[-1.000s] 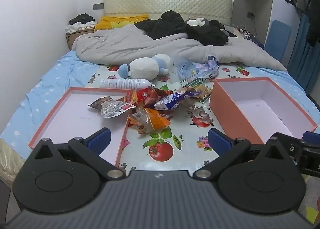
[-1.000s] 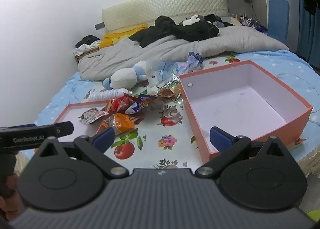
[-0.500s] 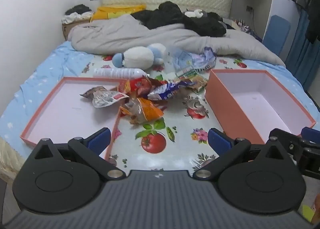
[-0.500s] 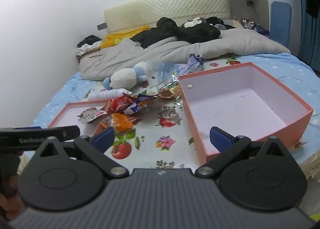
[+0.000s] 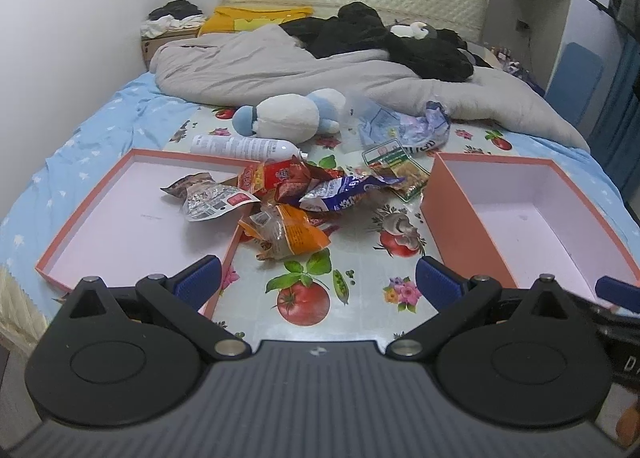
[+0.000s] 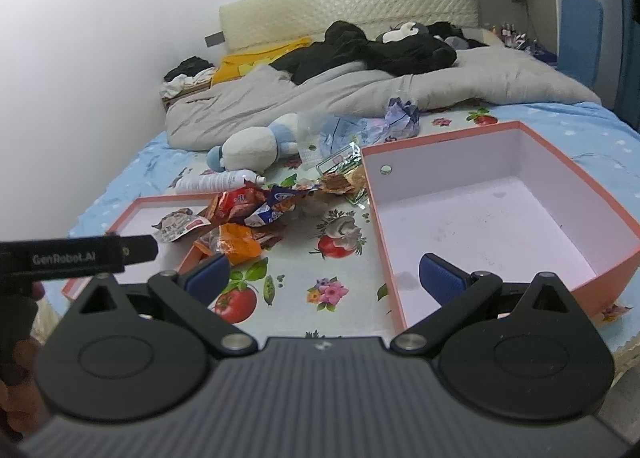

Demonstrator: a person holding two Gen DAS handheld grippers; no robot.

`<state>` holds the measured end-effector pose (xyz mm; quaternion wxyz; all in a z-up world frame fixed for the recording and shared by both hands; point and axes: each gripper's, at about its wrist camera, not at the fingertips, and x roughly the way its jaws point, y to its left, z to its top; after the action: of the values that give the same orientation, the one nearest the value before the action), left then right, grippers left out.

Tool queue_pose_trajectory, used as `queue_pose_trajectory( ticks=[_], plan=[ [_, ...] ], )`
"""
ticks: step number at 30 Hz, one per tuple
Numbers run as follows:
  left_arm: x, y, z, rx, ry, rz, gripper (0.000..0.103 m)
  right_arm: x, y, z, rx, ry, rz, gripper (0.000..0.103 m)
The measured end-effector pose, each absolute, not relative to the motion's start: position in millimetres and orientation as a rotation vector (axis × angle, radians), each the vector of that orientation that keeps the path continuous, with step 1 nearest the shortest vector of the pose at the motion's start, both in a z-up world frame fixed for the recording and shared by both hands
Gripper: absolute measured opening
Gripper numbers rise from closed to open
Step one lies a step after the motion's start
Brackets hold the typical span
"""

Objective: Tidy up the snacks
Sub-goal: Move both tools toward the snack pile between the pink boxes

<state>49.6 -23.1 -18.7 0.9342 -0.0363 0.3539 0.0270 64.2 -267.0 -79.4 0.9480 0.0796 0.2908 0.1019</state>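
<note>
A heap of snack packets lies on the fruit-print cloth between two pink boxes: an orange packet (image 5: 294, 234) at the front, a red one (image 5: 276, 175), a blue-and-white one (image 5: 344, 193), a silver one (image 5: 210, 197) hanging over the shallow left tray (image 5: 100, 225), and a green one (image 5: 400, 165). The deep box (image 5: 452, 217) at the right is empty; it also shows in the right wrist view (image 6: 480, 213). My left gripper (image 5: 318, 282) is open and empty, well short of the heap. My right gripper (image 6: 324, 274) is open and empty at the deep box's near corner.
A white bottle (image 5: 240, 145), a white-and-blue plush toy (image 5: 288, 117) and crumpled clear bags (image 5: 400, 125) lie behind the heap. A grey duvet (image 5: 280, 69) and black clothes cover the bed's far half. The wall runs along the left.
Both grippers have moved forward and tilted down toward the bed, so the heap and boxes look nearer. Both stay open. Nothing on the bed has moved.
</note>
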Motion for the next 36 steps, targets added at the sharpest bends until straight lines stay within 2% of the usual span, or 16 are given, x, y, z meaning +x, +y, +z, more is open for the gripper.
queue_pose_trajectory(
  ticks=[13, 36],
  plan=[
    [39, -30, -17, -0.104, 0.715, 0.101, 0.103, 68, -272, -75, 0.151, 0.593, 0.305, 0.100],
    [10, 10, -17, -0.084, 0.698, 0.037, 0.103, 38, -243, -81, 0.183, 0.561, 0.275, 0.100]
  ],
)
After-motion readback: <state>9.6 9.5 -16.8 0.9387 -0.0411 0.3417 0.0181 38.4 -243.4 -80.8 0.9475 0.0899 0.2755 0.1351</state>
